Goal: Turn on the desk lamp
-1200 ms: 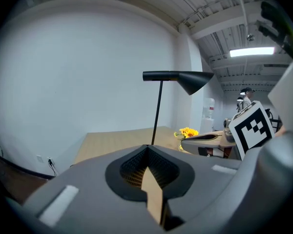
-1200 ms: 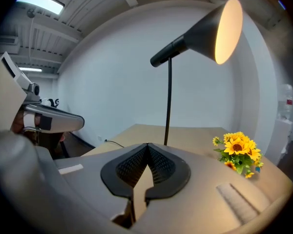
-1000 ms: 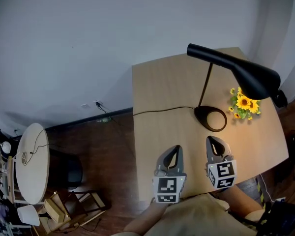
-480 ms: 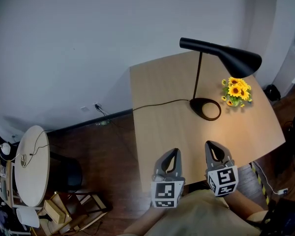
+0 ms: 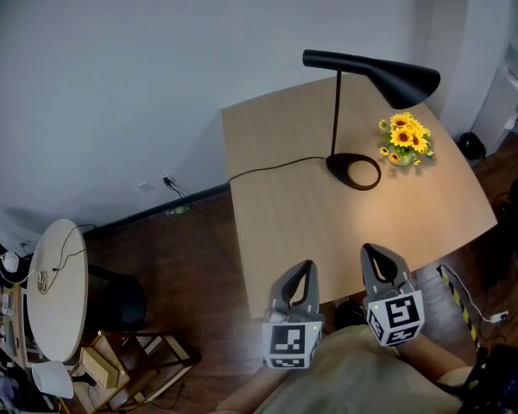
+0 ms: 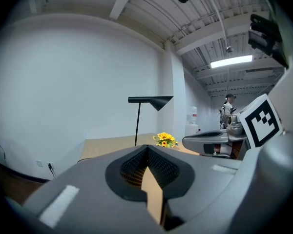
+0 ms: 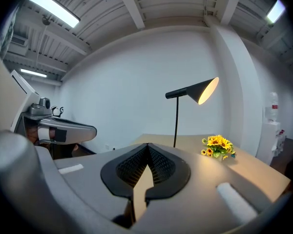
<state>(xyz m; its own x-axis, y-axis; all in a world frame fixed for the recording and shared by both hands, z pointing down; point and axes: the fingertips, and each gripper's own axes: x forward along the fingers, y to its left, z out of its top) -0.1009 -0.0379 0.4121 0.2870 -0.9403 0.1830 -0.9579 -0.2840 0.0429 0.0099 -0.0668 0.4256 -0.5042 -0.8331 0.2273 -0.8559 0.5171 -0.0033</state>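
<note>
A black desk lamp point(image 5: 371, 69) stands on the wooden table point(image 5: 285, 222), its round base point(image 5: 354, 171) near the far right. Seen from the right gripper view, the lamp's shade point(image 7: 201, 90) glows, and warm light falls on the tabletop round the sunflowers point(image 5: 401, 139). My left gripper point(image 5: 304, 267) and right gripper point(image 5: 373, 252) hang side by side at the table's near edge, well short of the lamp. Both are shut with nothing between the jaws. In the left gripper view the lamp point(image 6: 149, 101) rises far ahead.
The lamp's black cable point(image 5: 276, 166) runs off the table's left edge toward a wall socket point(image 5: 167, 182). A round white side table point(image 5: 56, 287) and a dark stool point(image 5: 121, 300) stand at the left. A person point(image 6: 228, 109) stands far off to the right.
Both grippers have drawn back from near the lamp base to the table's near edge. The lamp and flowers now sit farther off. The lamp is lit throughout.
</note>
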